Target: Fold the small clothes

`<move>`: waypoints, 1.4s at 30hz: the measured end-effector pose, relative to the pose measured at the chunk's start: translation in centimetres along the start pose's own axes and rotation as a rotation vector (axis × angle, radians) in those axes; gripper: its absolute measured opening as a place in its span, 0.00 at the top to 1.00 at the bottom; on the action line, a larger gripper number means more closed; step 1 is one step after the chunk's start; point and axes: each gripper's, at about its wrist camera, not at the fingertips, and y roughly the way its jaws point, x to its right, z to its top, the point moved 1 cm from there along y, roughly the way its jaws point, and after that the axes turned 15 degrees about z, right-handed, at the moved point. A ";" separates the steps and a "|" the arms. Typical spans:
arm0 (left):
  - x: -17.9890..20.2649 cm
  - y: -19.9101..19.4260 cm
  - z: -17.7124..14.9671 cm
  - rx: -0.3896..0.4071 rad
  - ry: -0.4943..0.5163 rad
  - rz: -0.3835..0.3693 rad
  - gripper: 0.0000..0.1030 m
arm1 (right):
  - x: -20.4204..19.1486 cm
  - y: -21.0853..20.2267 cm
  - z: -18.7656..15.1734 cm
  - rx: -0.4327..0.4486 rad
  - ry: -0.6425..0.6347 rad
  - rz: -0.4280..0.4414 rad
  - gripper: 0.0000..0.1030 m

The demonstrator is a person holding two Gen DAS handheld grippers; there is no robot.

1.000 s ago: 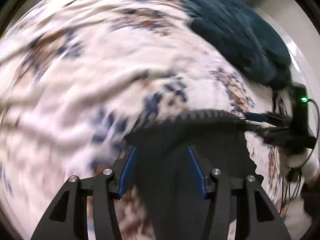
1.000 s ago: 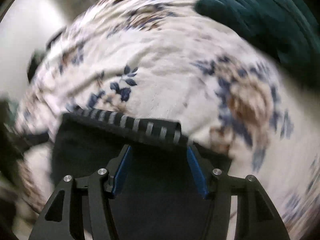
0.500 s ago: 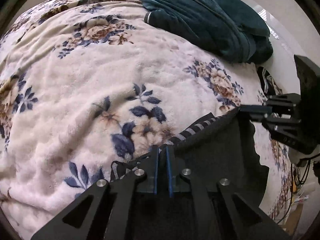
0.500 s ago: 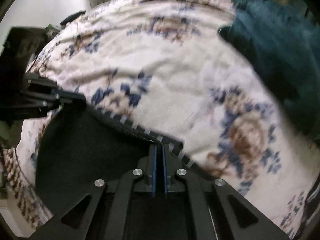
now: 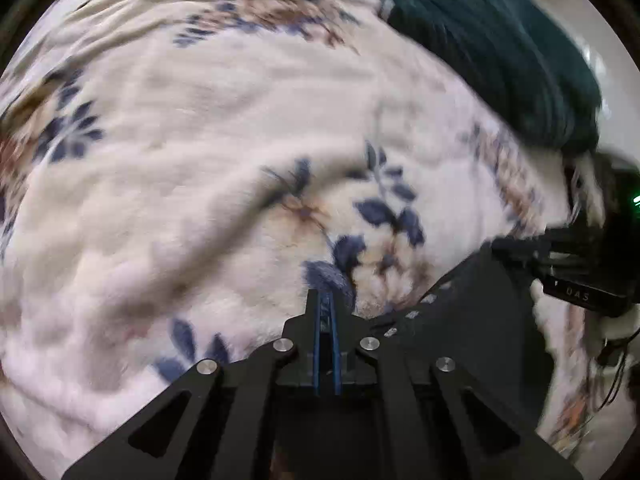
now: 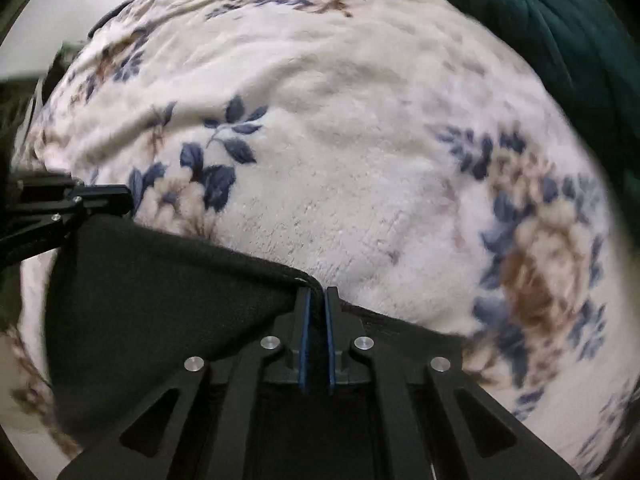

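I hold one small black garment [image 6: 160,304] by its top edge, a corner in each hand, so that it hangs stretched flat between my two grippers above the flowered blanket [image 6: 360,160]; a spread piece should lay down without creases. My left gripper [image 5: 327,300] is clenched tight on the left corner, where the striped trim [image 5: 412,314] runs away toward the other hand. My right gripper [image 6: 316,292] has the cloth edge between its pads, yet its jaws are easing apart, with a thin gap already showing, so I judge the grip there is loosening. Both point steeply down at the bed, which suits setting the piece down for a fold.

By count: one black garment, two grippers, one blanket, and one heap of dark teal clothing [image 5: 500,48] at the far right of the bed, well apart from my work.
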 end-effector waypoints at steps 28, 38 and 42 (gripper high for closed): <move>0.2 -1.9 -10.1 -0.042 -0.359 -0.432 0.76 | 7.9 2.4 -14.3 0.064 0.473 0.692 0.78; -0.6 -4.7 -2.2 0.047 -0.243 -0.384 0.78 | 5.3 -2.8 -10.1 0.220 0.422 0.642 0.81; -1.2 -4.9 3.4 0.090 -0.190 -0.370 0.78 | 5.1 -4.0 -5.7 0.274 0.408 0.651 0.81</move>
